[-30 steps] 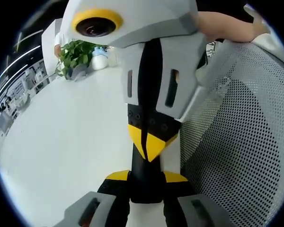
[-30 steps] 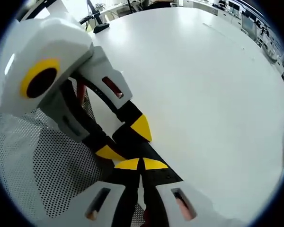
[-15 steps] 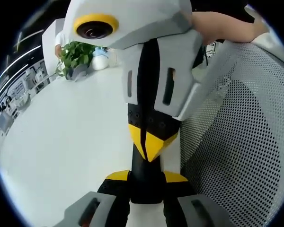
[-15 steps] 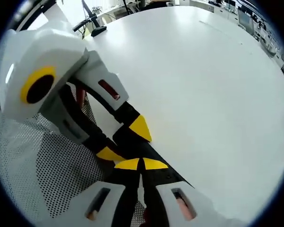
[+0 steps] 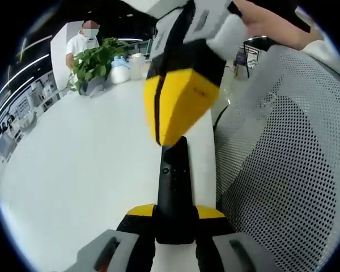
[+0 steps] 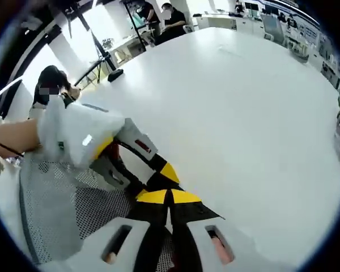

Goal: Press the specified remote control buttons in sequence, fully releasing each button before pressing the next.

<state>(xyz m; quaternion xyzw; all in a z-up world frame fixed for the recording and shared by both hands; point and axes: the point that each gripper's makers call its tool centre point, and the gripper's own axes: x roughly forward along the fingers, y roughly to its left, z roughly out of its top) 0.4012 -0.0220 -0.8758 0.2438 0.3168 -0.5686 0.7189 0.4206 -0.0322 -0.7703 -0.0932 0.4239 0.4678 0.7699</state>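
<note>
My left gripper [image 5: 174, 226] is clamped on the near end of the black remote control [image 5: 174, 187], which lies along its jaws and points away over the white table [image 5: 73, 170], right beside the mesh back of a chair [image 5: 283, 170]. Small buttons show on the remote's upper face, too small for me to read. My right gripper [image 5: 178, 110] hangs over the far end of the remote with its yellow tips pressed together and nothing between them; from the left gripper view the tips look just clear of the remote's face, so I judge this to be a release between presses and not a press. In the right gripper view the yellow tips [image 6: 169, 197] meet over the black of the remote, with the left gripper [image 6: 158, 170] in from the left. I cannot tell which buttons in the sequence are done; no display or indicator is in view, so the remaining presses are unknown.
</note>
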